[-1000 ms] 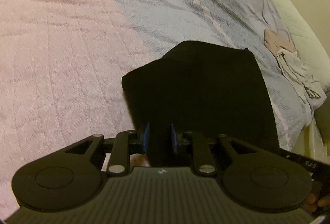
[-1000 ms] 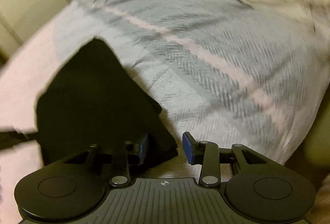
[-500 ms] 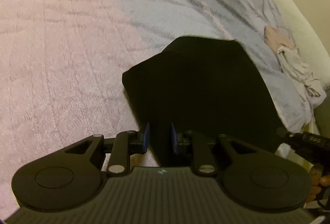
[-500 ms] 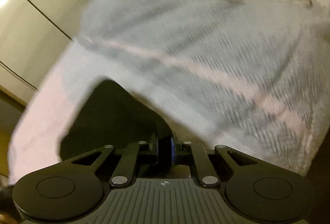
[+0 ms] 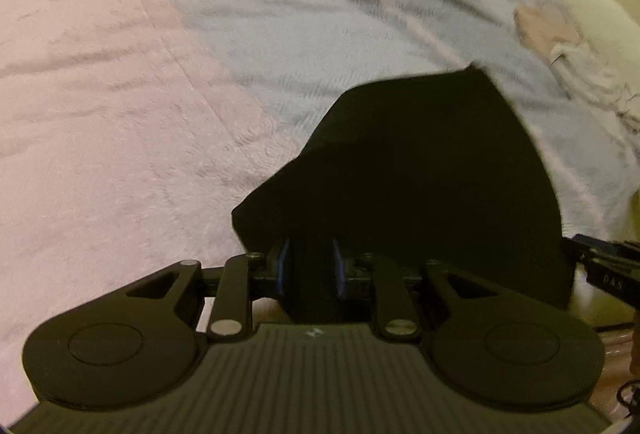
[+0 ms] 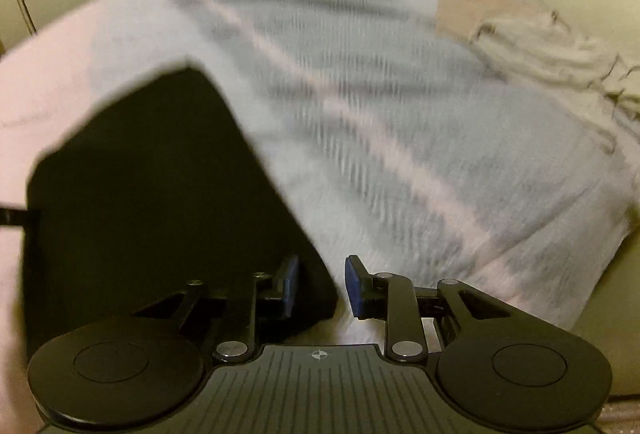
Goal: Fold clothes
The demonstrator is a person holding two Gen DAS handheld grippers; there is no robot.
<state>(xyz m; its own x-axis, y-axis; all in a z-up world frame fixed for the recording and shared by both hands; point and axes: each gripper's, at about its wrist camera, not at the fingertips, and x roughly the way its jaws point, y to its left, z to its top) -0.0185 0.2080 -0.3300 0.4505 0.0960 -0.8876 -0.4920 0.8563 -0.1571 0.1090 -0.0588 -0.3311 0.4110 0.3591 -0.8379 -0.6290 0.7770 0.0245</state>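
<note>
Two claws appear, one in each wrist view. The left claw [image 5: 308, 266] has two blue pads [image 5: 283, 266]; the right claw [image 6: 320, 288] has two blue pads [image 6: 291, 284] as well, making four pads in all.

One black garment [image 5: 420, 174] lies on one bed [image 5: 100, 114]; the same garment [image 6: 140, 174] shows in the right wrist view.

Two bed coverings are visible: one pink quilt [image 5: 80, 154] and one grey herringbone blanket [image 5: 300, 34] crossed by pale stripes; the blur hides their exact count.

One more piece of clothing, a crumpled beige garment [image 6: 520, 34], sits apart on the blanket. That makes two garments in total.
</note>
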